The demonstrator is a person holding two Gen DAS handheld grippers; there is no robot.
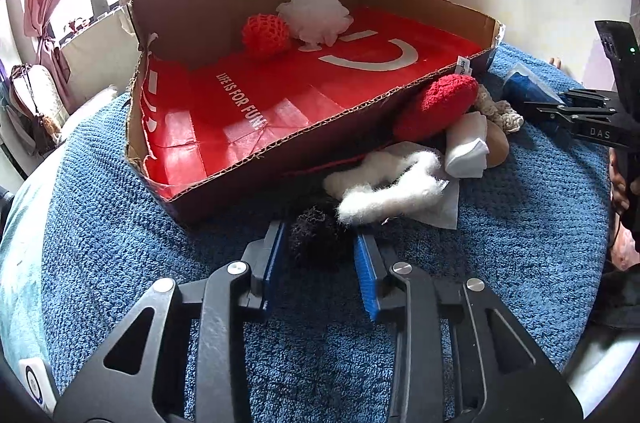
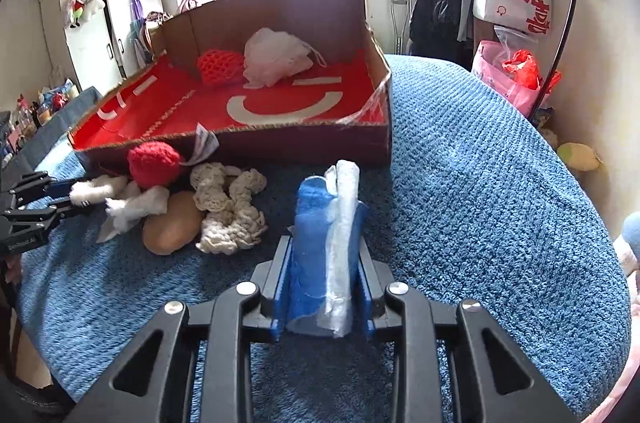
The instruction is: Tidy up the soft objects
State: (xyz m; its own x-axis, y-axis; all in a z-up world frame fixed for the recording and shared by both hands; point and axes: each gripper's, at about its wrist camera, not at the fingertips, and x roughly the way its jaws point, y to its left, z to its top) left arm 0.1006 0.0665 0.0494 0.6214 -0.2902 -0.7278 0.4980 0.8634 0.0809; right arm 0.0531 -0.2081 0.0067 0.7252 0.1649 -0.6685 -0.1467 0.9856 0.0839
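Held item: a blue felt-like cloth roll in clear plastic wrap (image 2: 324, 247), upright and clamped between the pads of the right tool (image 2: 323, 287); it looks light and squashy, the film probably slippery, so a mid-body pinch seems safest.
Dark item: a black fuzzy tuft (image 1: 318, 243) on the blue knitted blanket (image 1: 520, 231), lying between the spread pads of the left tool (image 1: 320, 263); contact cannot be told. It looks feather-light and compressible, best taken through its bulk.
Loose pile: white cotton wadding (image 1: 388, 187), a red knitted ball (image 1: 436, 107), a folded white cloth (image 1: 466, 149), a cream crocheted strip (image 2: 230, 207) and a tan oval cushion (image 2: 172, 223), heaped just beside the box wall; all appear limp.
Receptacle: a shallow brown cardboard box with red printed lining (image 1: 256, 159), already holding a red mesh ball (image 1: 266, 35) touching a white mesh bath puff (image 1: 316, 19) at the rear.
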